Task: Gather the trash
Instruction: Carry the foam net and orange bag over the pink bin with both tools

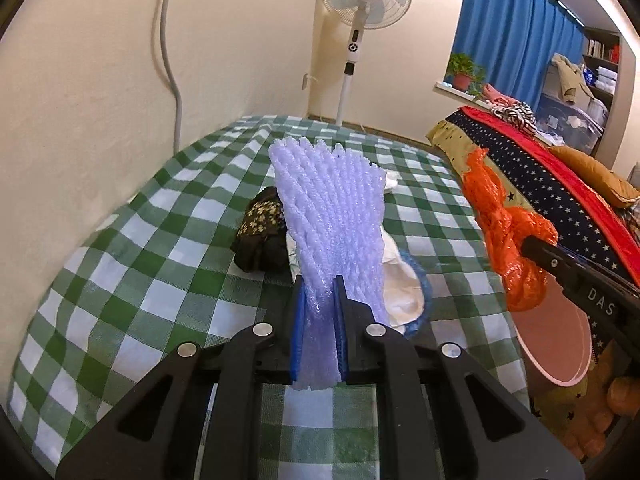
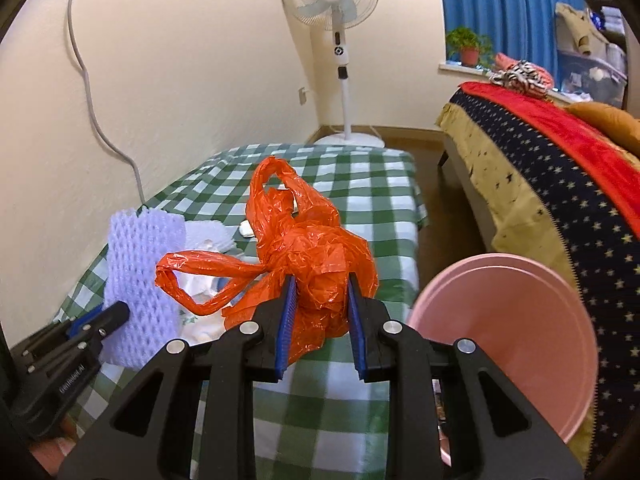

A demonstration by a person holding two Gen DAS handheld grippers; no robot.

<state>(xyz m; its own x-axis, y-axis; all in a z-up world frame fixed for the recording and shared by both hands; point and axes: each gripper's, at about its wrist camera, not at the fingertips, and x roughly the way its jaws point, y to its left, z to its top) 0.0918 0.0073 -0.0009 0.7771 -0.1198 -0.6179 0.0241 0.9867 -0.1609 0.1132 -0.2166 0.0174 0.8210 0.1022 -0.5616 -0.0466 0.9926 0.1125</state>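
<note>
Left gripper pinching foam net, lifted above checked bench. Right gripper clamped on crumpled orange bag, just left of pink bin. Both probably light, soft, squashy; bag likely slippery, best gripped at bunched middle, not loose handles.

A: We see our right gripper clamped on a crumpled orange plastic bag, lifted above the green-and-white checked tablecloth.

B: At lower left, our left gripper pinches a pale lilac foam net sleeve. A round pink plastic basin sits tilted at right.
</note>
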